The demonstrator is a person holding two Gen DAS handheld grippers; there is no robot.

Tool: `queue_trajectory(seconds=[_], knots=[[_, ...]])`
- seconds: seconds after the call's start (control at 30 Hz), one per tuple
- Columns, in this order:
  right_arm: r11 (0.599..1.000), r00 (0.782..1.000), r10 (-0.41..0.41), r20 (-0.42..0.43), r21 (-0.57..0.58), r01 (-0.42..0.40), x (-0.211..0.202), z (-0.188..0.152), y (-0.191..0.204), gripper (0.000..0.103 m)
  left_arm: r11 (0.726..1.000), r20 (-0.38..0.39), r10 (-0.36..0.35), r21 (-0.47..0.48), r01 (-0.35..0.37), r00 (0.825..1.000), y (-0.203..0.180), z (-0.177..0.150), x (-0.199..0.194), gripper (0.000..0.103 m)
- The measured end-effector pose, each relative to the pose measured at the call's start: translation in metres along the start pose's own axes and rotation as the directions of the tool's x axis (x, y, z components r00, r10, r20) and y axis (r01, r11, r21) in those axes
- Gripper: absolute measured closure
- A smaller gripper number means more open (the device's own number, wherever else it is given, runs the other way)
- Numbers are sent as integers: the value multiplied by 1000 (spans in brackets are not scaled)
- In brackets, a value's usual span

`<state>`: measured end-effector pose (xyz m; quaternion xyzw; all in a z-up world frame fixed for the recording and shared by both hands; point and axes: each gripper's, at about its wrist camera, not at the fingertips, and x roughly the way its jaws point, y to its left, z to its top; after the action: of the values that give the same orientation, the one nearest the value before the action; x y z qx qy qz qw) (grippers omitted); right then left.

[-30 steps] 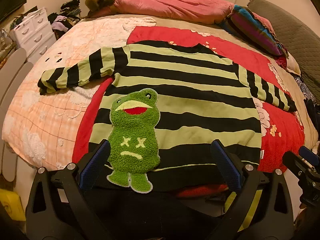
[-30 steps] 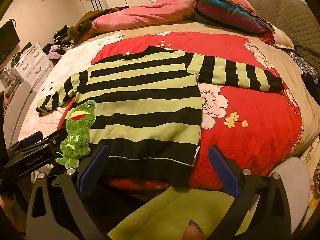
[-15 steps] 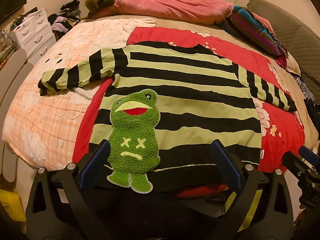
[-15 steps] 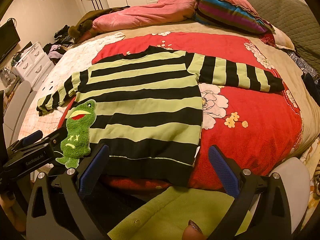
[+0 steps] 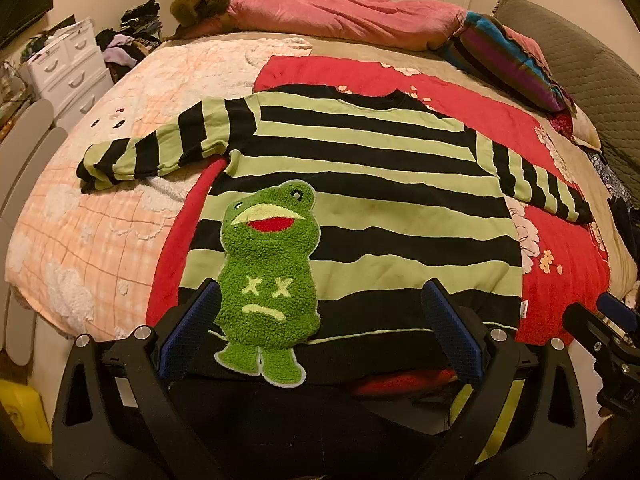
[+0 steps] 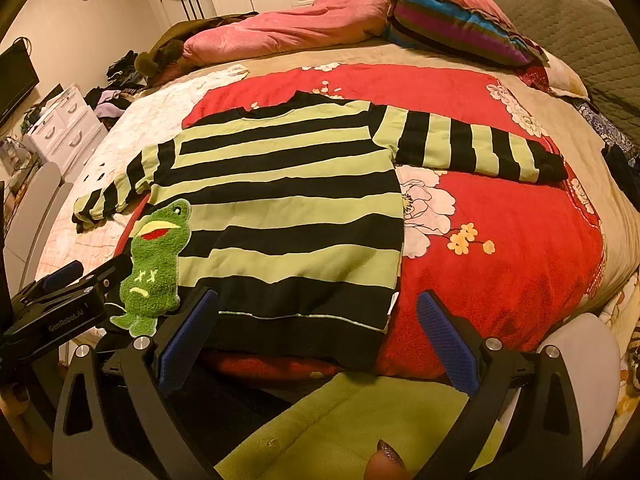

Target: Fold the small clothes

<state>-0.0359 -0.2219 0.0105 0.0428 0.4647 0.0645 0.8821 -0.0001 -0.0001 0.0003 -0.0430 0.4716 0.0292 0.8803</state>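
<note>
A small green-and-black striped sweater [image 5: 360, 184] lies flat on the bed with both sleeves spread out; it also shows in the right wrist view [image 6: 280, 208]. A fuzzy green frog patch [image 5: 266, 280] is on its lower left front. My left gripper [image 5: 320, 304] is open and empty, just short of the sweater's black hem. My right gripper [image 6: 318, 310] is open and empty near the hem's right corner. The left gripper's body [image 6: 60, 304] shows at the left of the right wrist view.
The sweater rests on a red floral blanket [image 6: 500, 240] over a peach quilt [image 5: 100, 220]. Pink bedding [image 5: 340, 16] and a striped pillow [image 6: 452, 28] lie at the far side. White drawers [image 5: 68, 68] stand left of the bed. A green cloth [image 6: 340, 432] is below the right gripper.
</note>
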Motion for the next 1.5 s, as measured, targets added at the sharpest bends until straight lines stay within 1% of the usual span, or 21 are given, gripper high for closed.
queue_trajectory(seconds=[0.47, 0.77, 1.17, 1.5], knots=[[1000, 1000, 1, 0, -4, -1, 3, 1, 1, 4, 1000, 2, 5, 0, -5, 1000, 0, 0, 0, 9], [1000, 999, -6, 52, -21, 8, 3, 8, 1, 4, 1000, 2, 17, 3, -17, 1000, 4, 6, 3, 9], [1000, 993, 5, 114, -17, -3, 12, 28, -9, 4, 998, 12, 62, -10, -62, 998, 3, 22, 15, 9], [1000, 991, 2, 132, 4, -3, 28, 54, -20, 4, 997, 24, 78, -22, -78, 997, -1, 42, 24, 9]])
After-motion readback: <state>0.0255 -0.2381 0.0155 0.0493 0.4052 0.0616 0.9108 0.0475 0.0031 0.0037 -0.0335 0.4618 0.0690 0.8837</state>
